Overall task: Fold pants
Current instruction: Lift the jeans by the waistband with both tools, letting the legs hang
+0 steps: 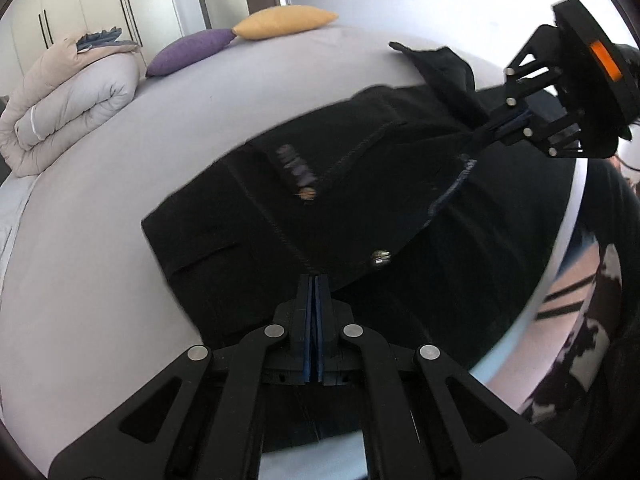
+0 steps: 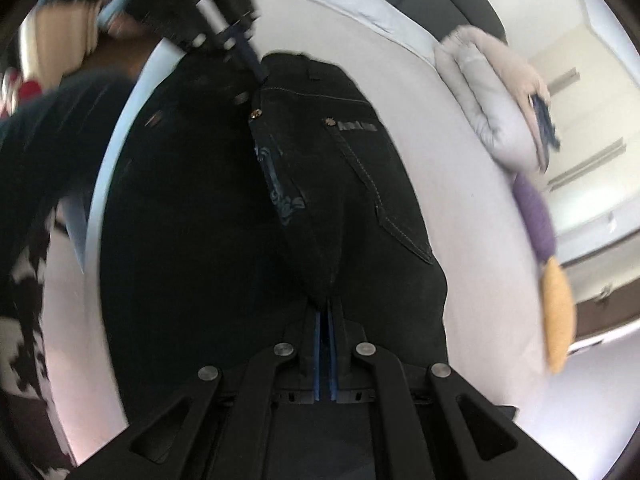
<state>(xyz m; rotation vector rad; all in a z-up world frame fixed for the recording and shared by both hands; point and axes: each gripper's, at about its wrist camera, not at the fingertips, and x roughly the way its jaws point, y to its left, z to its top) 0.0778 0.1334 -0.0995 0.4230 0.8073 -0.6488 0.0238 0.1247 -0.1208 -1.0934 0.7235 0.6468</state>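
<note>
Left gripper (image 1: 315, 280), at bottom centre of its own view, has its jaws pressed together on a fold of the black pants (image 1: 248, 208), pinching the cloth at a stitched seam close to the waistband. Right gripper (image 2: 331, 300), at bottom centre of the right wrist view, is likewise clamped on the dark fabric, where a raised ridge of denim runs up from its tips toward the left gripper at upper left. In the left wrist view the right gripper appears at upper right, pulling a bunched edge of the garment off the surface. Between the two holds the pants hang partly lifted; the remainder lies spread across the middle of the pale bed (image 1: 100, 208), near its edge. A metal button (image 1: 380, 258) and a back pocket (image 2: 400, 216) mark the waist end. Judged from its creases, the cloth is soft yet fairly heavy denim: it will drape and sag between grips, not slip readily, and is best taken at thick seams or the waistband. At upper left rest a rolled duvet (image 1: 68, 108), a purple pillow (image 1: 188, 52) and a yellow pillow (image 1: 284, 22).
</note>
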